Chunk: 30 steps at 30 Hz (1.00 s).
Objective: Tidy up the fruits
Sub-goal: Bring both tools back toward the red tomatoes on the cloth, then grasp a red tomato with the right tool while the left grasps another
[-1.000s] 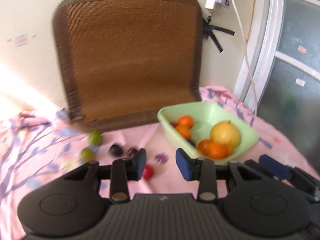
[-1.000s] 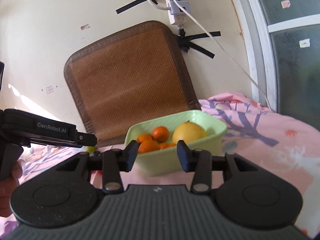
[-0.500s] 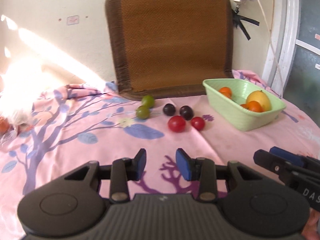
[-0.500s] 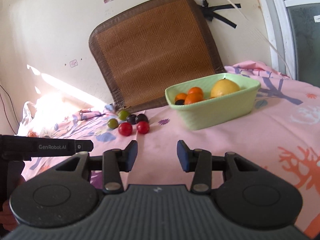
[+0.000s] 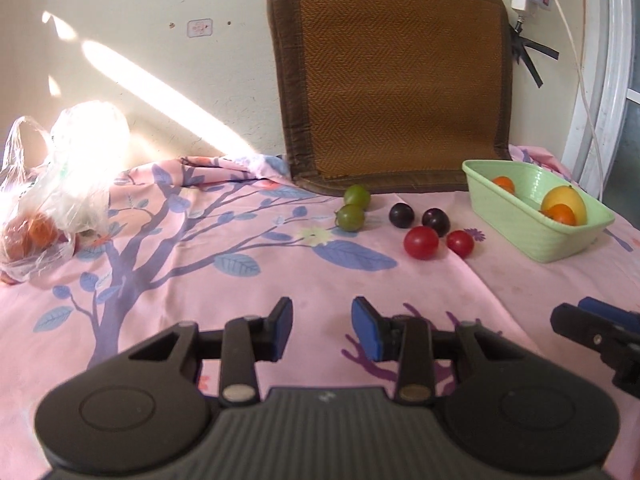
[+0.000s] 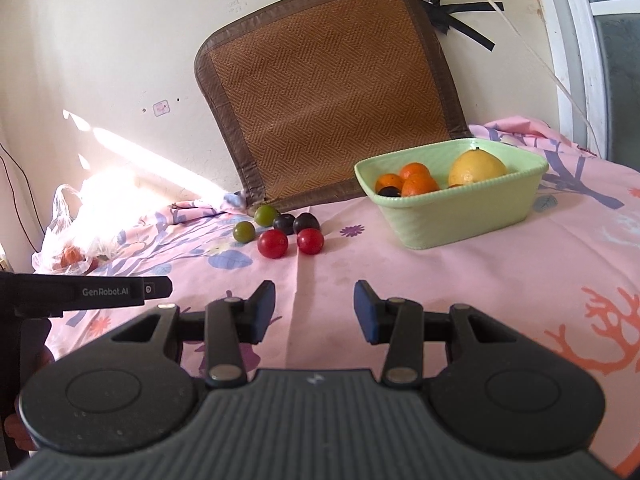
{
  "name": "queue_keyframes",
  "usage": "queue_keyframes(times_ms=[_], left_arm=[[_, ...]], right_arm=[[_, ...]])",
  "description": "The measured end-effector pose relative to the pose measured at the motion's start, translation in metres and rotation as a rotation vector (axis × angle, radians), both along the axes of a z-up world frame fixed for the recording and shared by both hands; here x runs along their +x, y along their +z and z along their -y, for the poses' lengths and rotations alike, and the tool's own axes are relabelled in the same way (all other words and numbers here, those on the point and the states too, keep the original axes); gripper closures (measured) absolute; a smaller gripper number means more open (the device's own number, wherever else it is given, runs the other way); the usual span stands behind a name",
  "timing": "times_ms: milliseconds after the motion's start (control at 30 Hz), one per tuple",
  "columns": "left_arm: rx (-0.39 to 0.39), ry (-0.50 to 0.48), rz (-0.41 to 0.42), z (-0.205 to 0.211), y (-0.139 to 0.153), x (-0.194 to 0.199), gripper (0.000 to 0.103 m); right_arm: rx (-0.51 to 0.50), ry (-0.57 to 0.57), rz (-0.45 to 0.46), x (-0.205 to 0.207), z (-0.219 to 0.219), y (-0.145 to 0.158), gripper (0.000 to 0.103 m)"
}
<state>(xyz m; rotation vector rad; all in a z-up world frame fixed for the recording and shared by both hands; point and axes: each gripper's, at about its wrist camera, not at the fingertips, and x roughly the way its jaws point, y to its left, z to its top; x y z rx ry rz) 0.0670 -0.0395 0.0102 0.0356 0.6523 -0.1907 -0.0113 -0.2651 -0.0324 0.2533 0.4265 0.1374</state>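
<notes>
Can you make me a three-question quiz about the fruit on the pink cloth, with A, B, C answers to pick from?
1. Where are the oranges?
A. In the green basket
B. On the brown mat
C. Between a gripper's fingers

2. How many loose round fruits lie on the cloth outside the basket?
A. Three
B. Six
C. Nine

3. What are the two grippers doing?
A. Both open and holding nothing
B. Both shut on a red fruit
C. One open, one shut on a green fruit

Answers:
1 A: the oranges sit inside the green basket beside a yellow fruit.
2 B: two green fruits, two dark fruits and two red fruits lie on the cloth.
3 A: the left gripper and the right gripper both show a wide gap with only cloth behind it.
</notes>
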Motion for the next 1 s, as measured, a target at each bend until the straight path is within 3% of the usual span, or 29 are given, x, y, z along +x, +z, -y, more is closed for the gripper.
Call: queue_keyframes(times_ms=[300,600,767,1000], left_arm=[[-0.031,0.018,-0.001,-0.020,-0.002,0.017,0.069],[-0.060,-0.040,0.013,-0.027,0.010,0.055,0.069],[-0.081,-0.158,-0.005,-0.011,0.009,0.068,0.069],[-0.242,-0.303,-0.075,0.014,0.000,0.081,0.069]], right_arm=[[-0.020,0.025,0.012,0.014,-0.008,0.008,0.061],[-0.072,0.067,0.021,0.051,-0.018,0.017,0.067],[-0.119,0.091,-0.023,0.076,-0.018,0.012,0.067],[-0.180,0.122,-0.102,0.104,-0.022,0.003,0.066]])
